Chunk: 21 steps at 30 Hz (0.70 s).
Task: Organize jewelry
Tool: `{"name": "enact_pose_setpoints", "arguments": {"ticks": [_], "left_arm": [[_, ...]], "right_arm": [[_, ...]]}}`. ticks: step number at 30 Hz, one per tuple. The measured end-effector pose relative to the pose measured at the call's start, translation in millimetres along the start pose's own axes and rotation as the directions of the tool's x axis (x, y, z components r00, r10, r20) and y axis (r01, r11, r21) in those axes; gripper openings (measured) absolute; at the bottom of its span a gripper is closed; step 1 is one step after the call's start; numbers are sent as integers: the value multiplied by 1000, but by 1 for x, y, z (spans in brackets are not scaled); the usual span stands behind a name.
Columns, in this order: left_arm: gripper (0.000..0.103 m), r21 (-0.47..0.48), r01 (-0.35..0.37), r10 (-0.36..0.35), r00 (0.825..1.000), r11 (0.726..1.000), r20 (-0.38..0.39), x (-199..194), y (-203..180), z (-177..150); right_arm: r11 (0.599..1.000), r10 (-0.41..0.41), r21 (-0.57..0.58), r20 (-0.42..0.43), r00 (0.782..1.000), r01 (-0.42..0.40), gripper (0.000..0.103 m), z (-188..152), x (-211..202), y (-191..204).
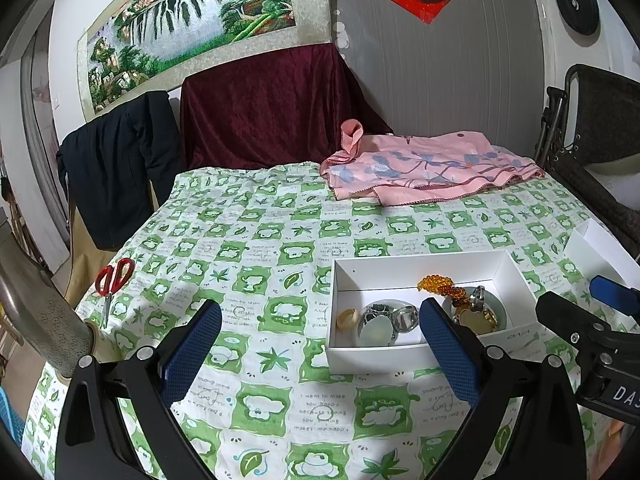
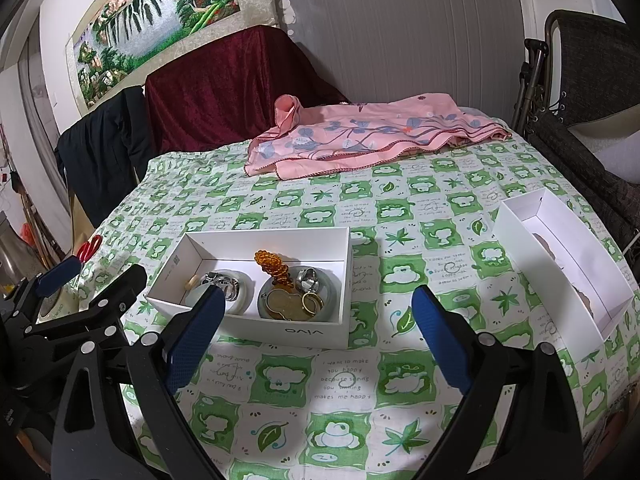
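A: Where's the jewelry?

B: All in the open white box on the desk, which has a green-and-white checked cloth over it. Box sits left of centre in the right wrist view, "vivo" printed on its near wall.

A: Contents?

B: Amber bead string near the middle, partly draped over a round pale dish. That dish holds a flat gold pendant, a thin gold ring and a silver ring. A second dish on the left holds shiny silver pieces, too jumbled to tell apart. A small cream ring lies at the box's left end, clearer from the left wrist.

A: Claws?

B: Left claw spread wide, nothing between the blue pads, hovering over the cloth with its right finger overlapping the near wall of the box. Right claw also wide and empty, in front of the box; its left finger overlaps the box's near left corner.

A: Anything else on the desk?

B: Second white box well off to the right, something pale inside, can't tell what. Red-handled scissors at the left edge. Pink floral cloth bunched at the far side.

A: Background?

B: Dark red drape over something behind the desk, black jacket beside it, waterfall picture on the wall.
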<state>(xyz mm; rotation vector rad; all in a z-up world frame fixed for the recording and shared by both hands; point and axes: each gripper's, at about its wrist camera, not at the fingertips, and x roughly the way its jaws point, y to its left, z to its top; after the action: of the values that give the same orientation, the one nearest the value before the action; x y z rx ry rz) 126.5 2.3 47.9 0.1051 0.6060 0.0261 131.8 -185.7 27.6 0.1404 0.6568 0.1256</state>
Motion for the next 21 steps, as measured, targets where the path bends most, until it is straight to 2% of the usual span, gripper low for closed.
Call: {"name": "enact_pose_setpoints", "arguments": {"ticks": [8, 21], "left_arm": [[97, -3, 17, -17, 1000, 1000, -4, 1, 1, -1], [97, 2, 3, -3, 1000, 1000, 14, -3, 0, 0]], "right_arm": [[1000, 0, 0, 1, 1000, 0, 90, -1, 0, 1], [1000, -2, 0, 3, 1000, 2, 90, 0, 0, -1]]}}
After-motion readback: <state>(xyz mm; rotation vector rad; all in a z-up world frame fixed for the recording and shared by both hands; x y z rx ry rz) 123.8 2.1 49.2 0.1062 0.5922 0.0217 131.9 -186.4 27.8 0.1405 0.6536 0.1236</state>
